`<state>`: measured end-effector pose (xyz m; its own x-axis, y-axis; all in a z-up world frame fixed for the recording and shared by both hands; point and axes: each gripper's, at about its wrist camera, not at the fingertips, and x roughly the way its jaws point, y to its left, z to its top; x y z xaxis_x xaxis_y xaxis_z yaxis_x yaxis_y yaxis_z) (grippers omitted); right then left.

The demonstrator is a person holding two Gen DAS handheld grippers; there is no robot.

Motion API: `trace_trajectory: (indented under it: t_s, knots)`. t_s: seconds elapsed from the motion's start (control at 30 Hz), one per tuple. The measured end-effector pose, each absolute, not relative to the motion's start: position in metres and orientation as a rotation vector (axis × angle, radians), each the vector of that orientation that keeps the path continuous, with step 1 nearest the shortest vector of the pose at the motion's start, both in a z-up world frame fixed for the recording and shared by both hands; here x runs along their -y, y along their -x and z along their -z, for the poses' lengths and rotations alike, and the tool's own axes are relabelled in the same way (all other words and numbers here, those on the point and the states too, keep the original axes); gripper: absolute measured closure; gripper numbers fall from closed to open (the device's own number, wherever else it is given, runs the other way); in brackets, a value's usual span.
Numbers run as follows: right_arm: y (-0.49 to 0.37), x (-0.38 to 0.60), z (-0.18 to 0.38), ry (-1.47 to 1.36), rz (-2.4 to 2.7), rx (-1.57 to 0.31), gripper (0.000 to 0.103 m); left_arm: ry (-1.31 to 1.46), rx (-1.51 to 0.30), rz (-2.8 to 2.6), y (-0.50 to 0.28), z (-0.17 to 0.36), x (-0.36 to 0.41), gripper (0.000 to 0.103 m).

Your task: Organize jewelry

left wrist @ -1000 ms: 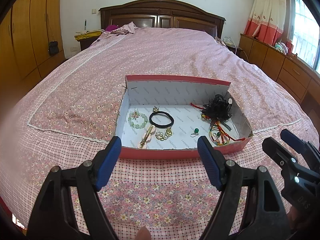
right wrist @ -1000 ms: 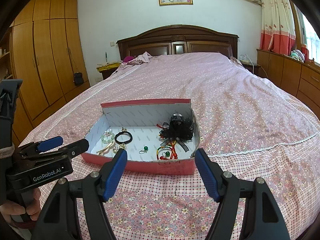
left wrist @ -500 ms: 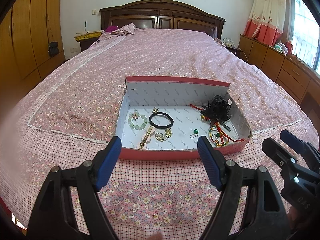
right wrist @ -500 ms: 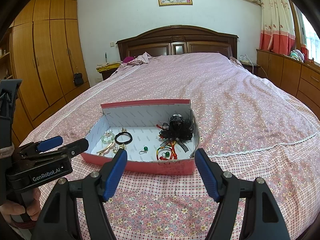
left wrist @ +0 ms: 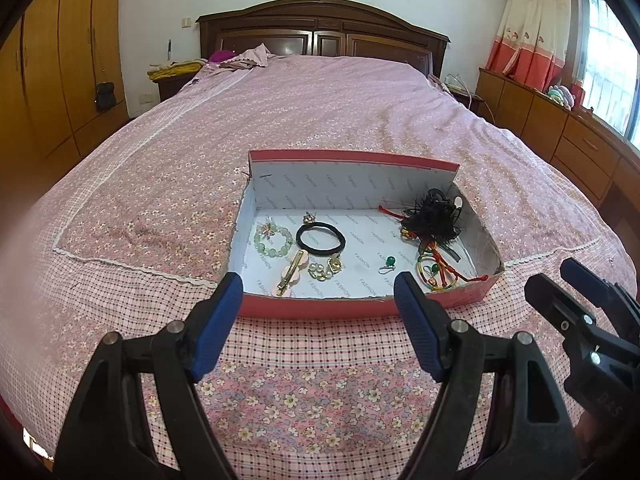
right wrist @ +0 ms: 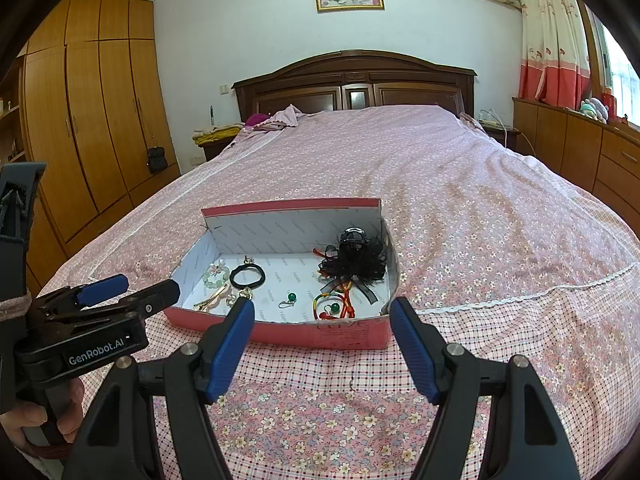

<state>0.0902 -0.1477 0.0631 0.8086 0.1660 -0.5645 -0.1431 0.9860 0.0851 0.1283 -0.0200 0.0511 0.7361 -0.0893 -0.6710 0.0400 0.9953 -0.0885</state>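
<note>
Jewelry sits loose in one shallow red box (left wrist: 320,308) with a white printed lining, resting on the pink floral bed (left wrist: 320,100), just ahead of both tongs. Contents, left wrist view, taking the box floor as the dial: green bead bracelet (left wrist: 273,237) at 9 o'clock; black hair tie (left wrist: 321,237) just right of it, toward centre; gold hair clip (left wrist: 290,273) at 7 o'clock; small cluster of pearl and gold pieces (left wrist: 325,269) beside the clip, at 6 o'clock; green-stone earring (left wrist: 389,263) lying alone right of centre; black feathery hair ornament (left wrist: 433,220) at 2 o'clock, against the right wall; tangle of red and yellow cord bangles (left wrist: 434,274) at 4 o'clock, partly under the ornament's ribbons. Left tongs (left wrist: 318,304): blue pads spread wide, nothing between them, held over the bedspread short of the box's near wall. Right tongs (right wrist: 322,322): likewise spread and empty, near the box's front right corner.
</note>
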Motion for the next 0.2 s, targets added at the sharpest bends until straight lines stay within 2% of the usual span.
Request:
trace_trajectory:
  t_s: [0.2]
  knots:
    - [-0.0902, 0.1477, -0.0627, -0.039, -0.165, -0.607, 0.030, 0.071, -0.742, 0.067, -0.1291, -0.0498, 0.0191, 0.033]
